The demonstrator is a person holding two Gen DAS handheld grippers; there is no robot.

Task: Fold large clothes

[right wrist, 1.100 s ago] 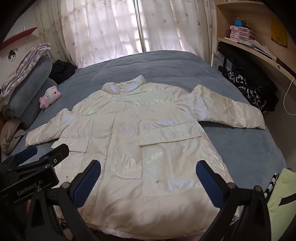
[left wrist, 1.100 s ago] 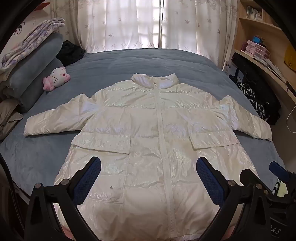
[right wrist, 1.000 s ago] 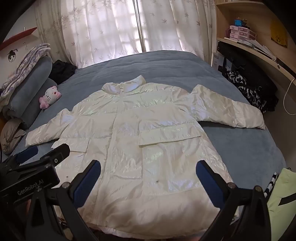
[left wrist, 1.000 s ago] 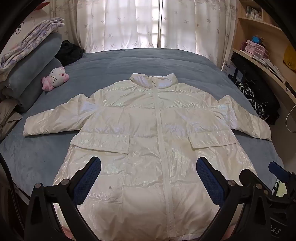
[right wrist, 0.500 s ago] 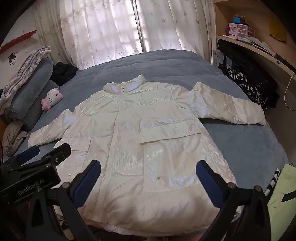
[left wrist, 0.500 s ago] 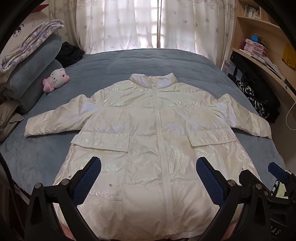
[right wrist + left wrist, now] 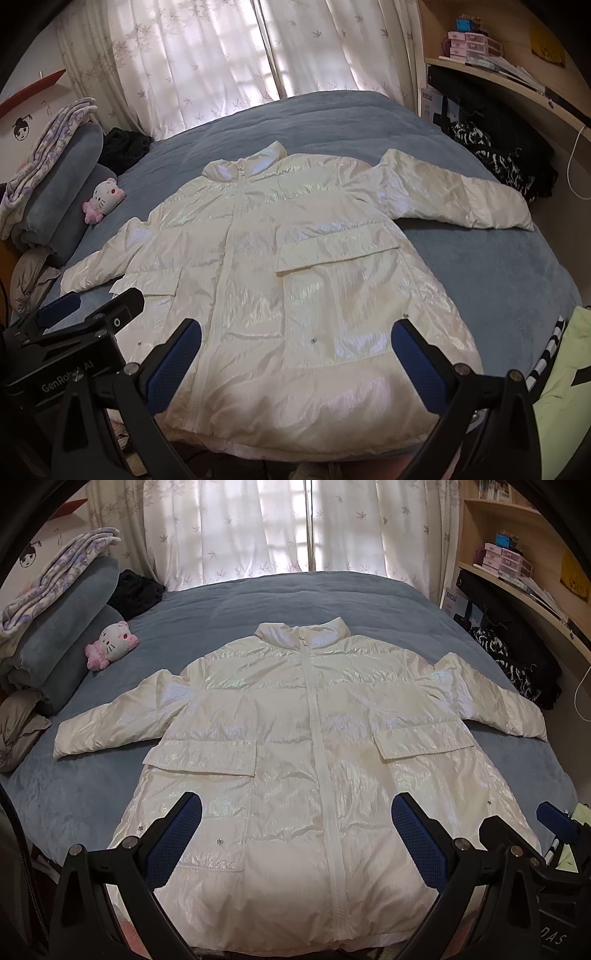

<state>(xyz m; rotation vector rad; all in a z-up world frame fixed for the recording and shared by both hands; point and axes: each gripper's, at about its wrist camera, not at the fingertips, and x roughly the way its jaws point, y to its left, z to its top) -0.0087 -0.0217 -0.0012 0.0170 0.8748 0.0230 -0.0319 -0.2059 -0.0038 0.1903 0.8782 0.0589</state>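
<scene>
Jacket: shiny white padded jacket (image 7: 306, 746) lies front up and zipped on the blue-grey bed cover (image 7: 74, 794), both sleeves spread out, hem at the near edge
Change: over the last second almost nothing; both cameras drifted only slightly and the jacket lies as before
Meaning: folding seems not yet begun
Left gripper (image 7: 295, 834): jaws wide apart, holding nothing, above the hem
Right gripper (image 7: 295, 354): jaws wide apart, holding nothing, above the hem
Writing: "GenRobot AI", partly hidden, on the left gripper's black body; box labels on the wooden shelf (image 7: 517, 81) too small to read
</scene>
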